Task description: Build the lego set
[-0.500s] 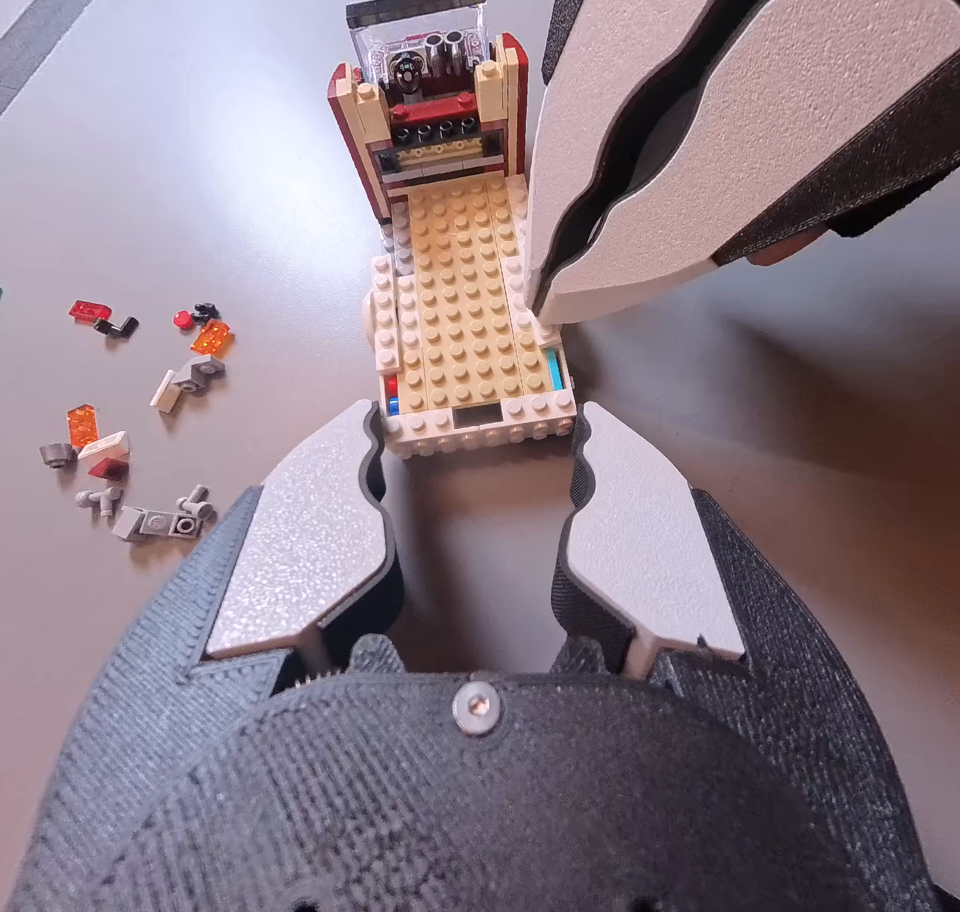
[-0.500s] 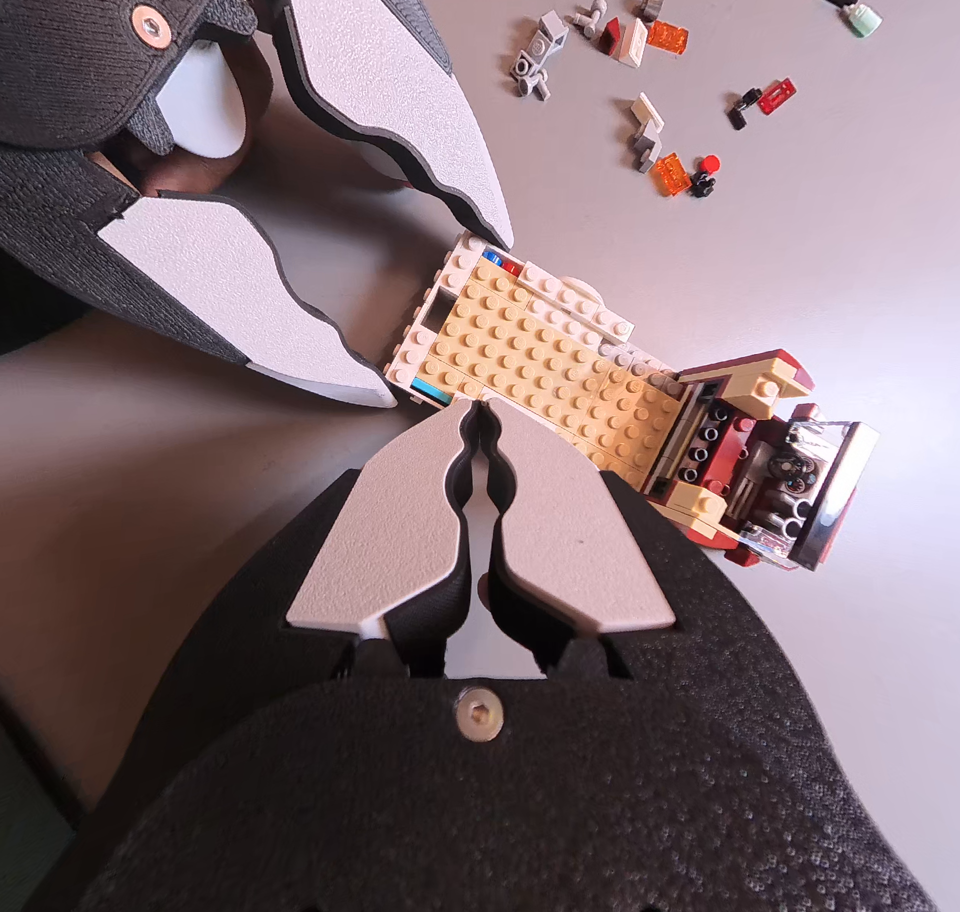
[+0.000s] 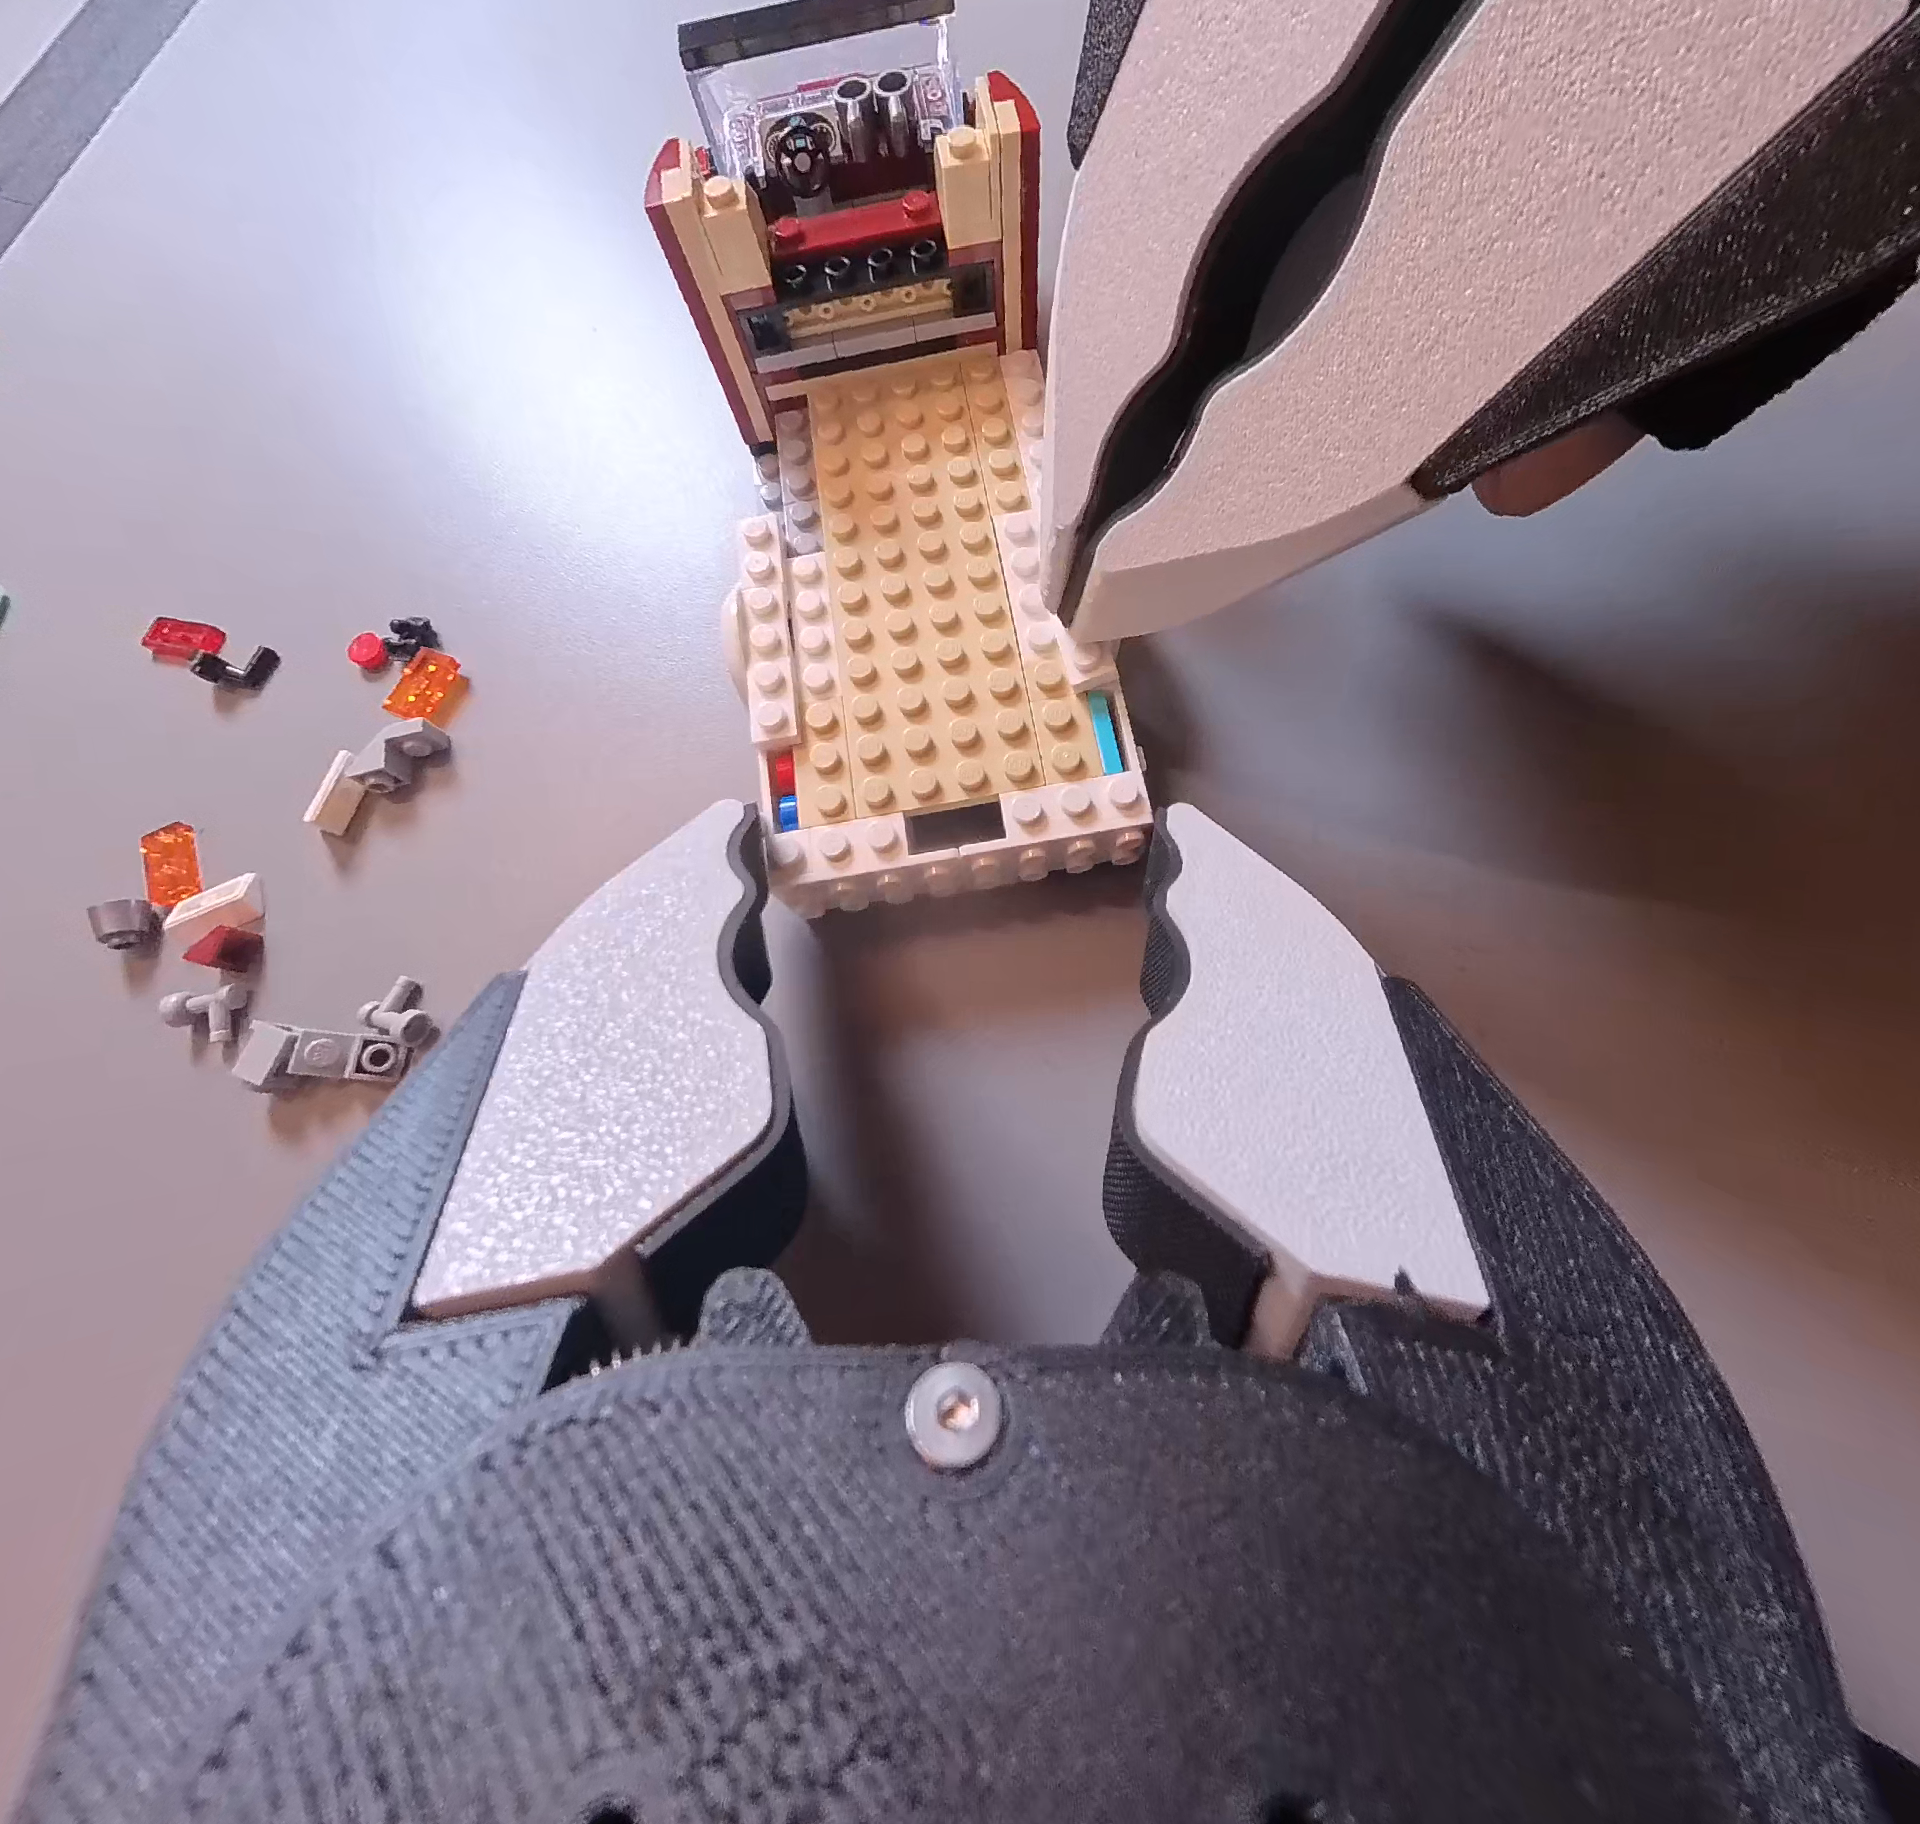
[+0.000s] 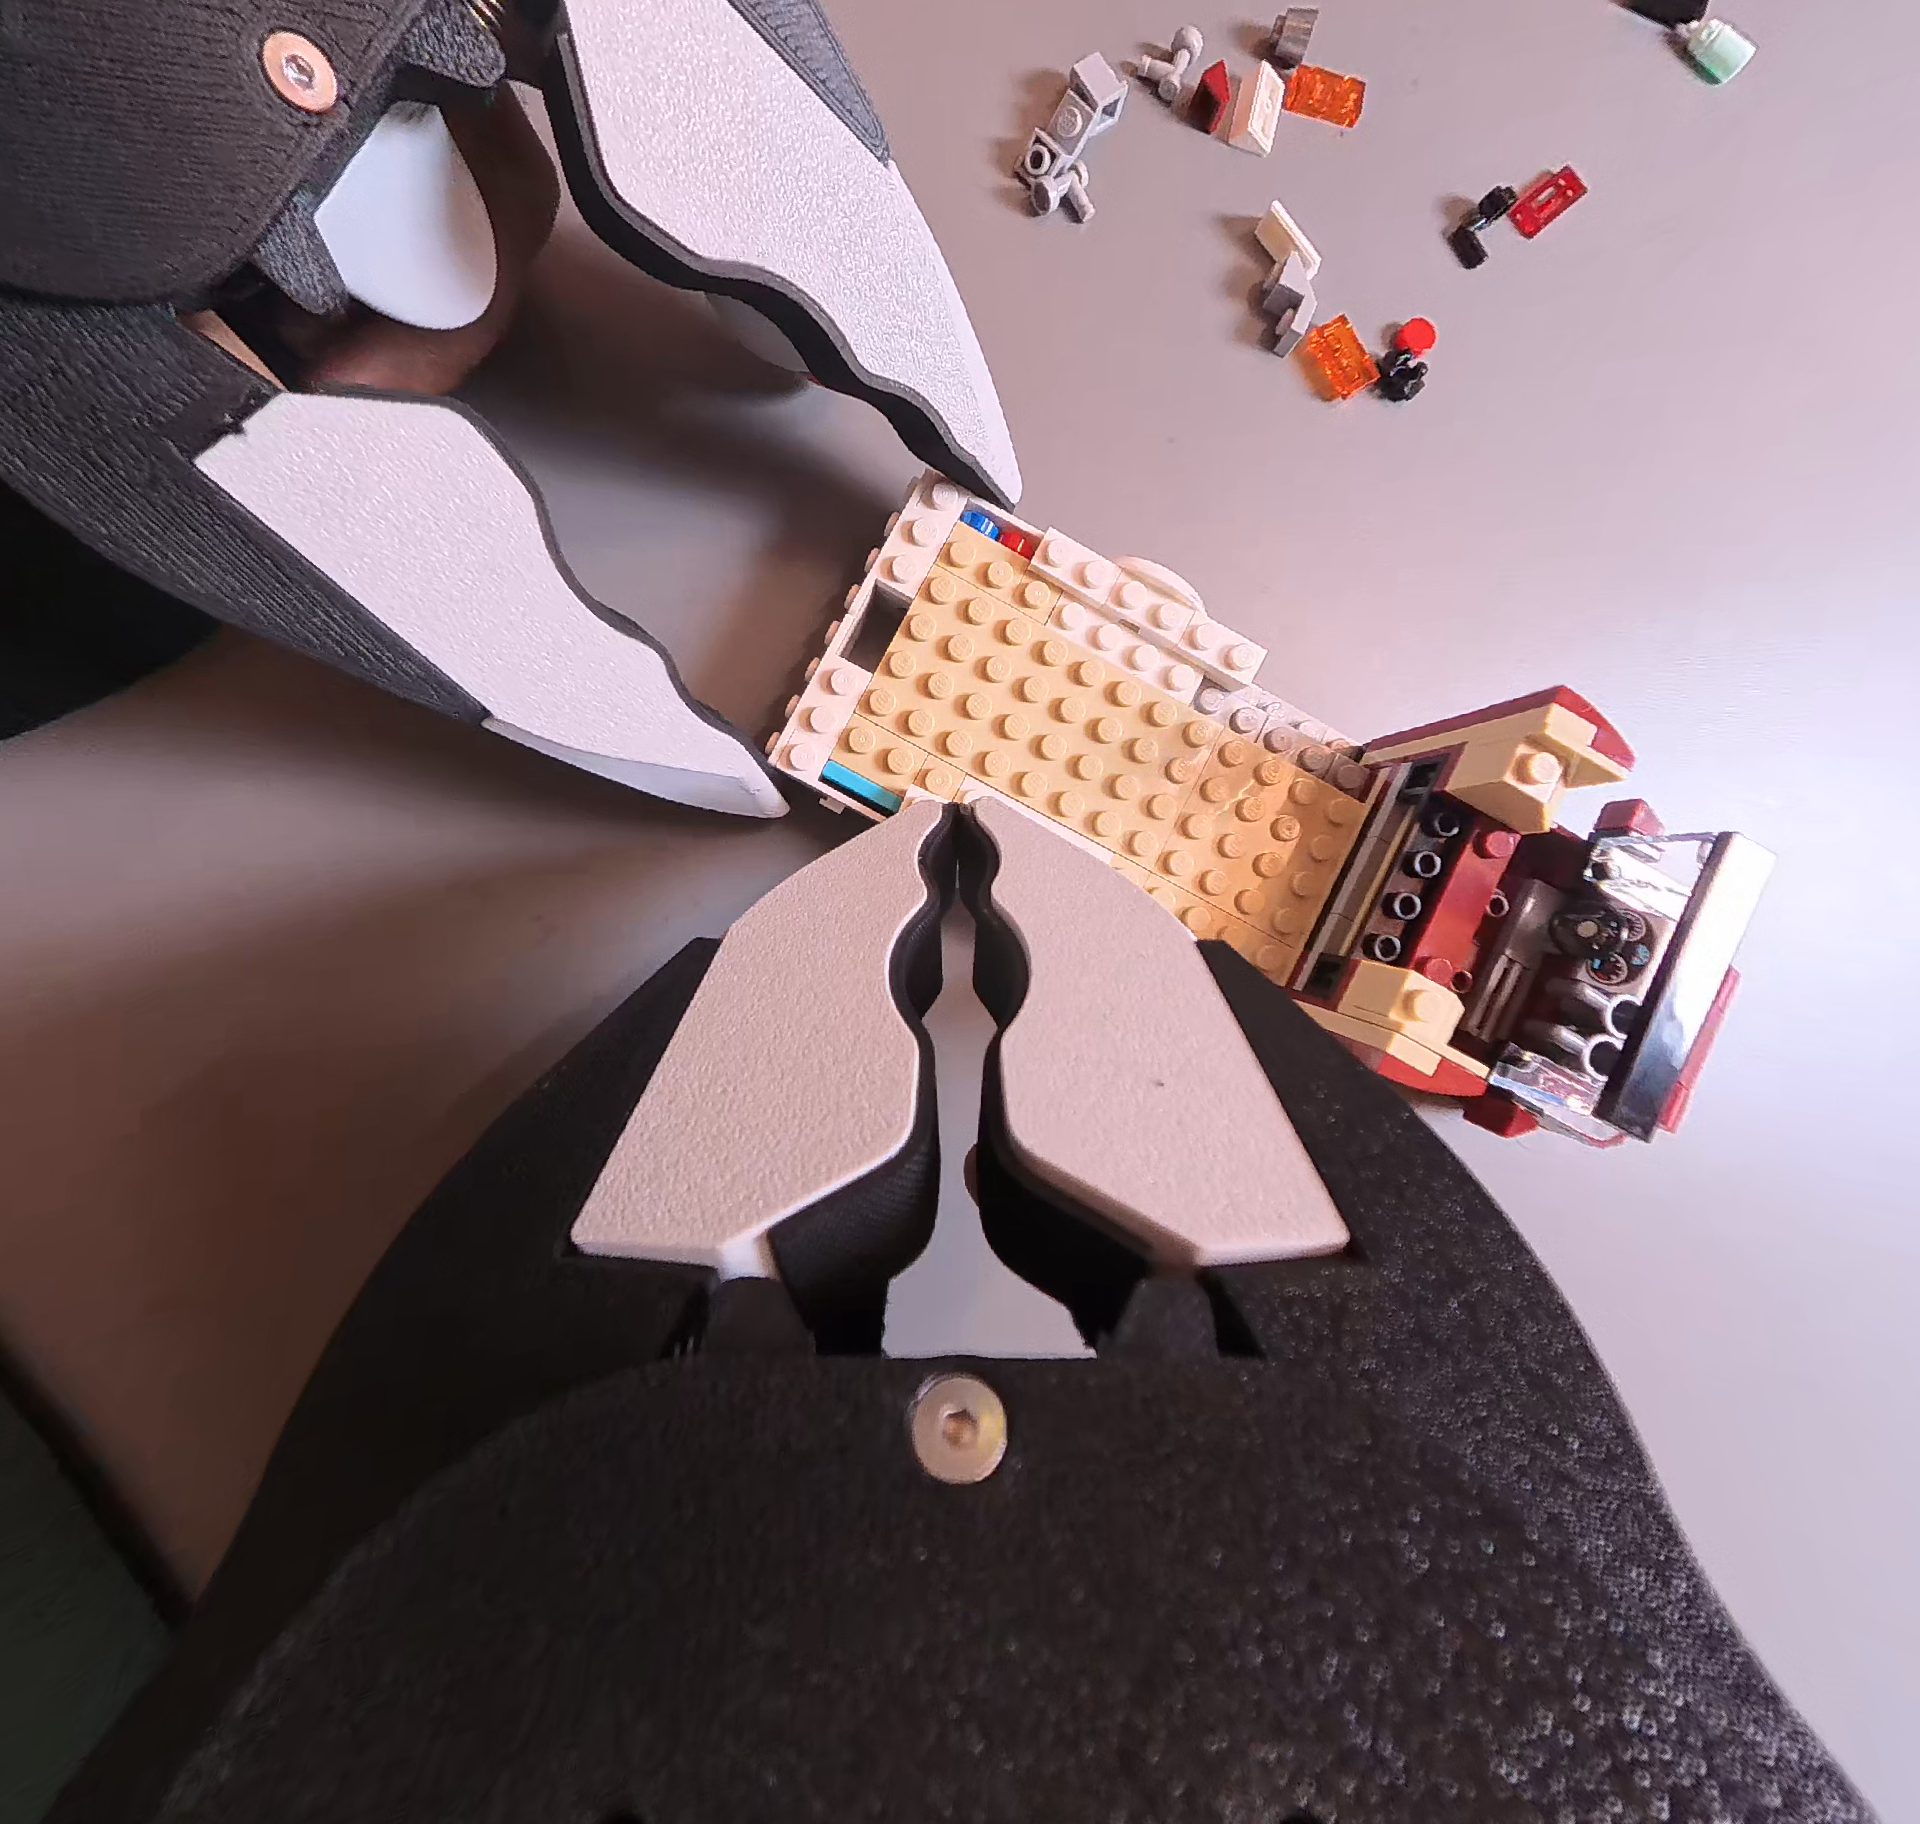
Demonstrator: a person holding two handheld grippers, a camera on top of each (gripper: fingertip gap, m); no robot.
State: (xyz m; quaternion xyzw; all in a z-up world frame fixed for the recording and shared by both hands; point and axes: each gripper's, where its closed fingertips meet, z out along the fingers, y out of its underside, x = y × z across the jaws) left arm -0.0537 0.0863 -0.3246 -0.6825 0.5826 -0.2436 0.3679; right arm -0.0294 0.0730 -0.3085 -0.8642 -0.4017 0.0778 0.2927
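- The grey surface (image 3: 416,372) carries everything; it looks smooth, so I judge that light plastic will slide on it if pushed from one side only.
- The lego truck (image 3: 925,631) lies in the upper centre of the left wrist view, and from centre to right in the right wrist view. It is light and rigid, but the pressed joints can pop; I would hold the white rear frame by its two sides, not the clear windshield (image 3: 821,101).
- The left gripper (image 3: 951,855) has its fingers spread wide, straddling the truck's rear corners, clamping nothing.
- The right gripper (image 4: 956,818) has its fingers almost together, tips at the truck's side edge beside the small blue tile (image 4: 857,785); whether they pinch a piece I cannot tell.
- Loose small pieces (image 3: 301,839) lie at the left of the left wrist view: tiny, slippery, easily flicked.
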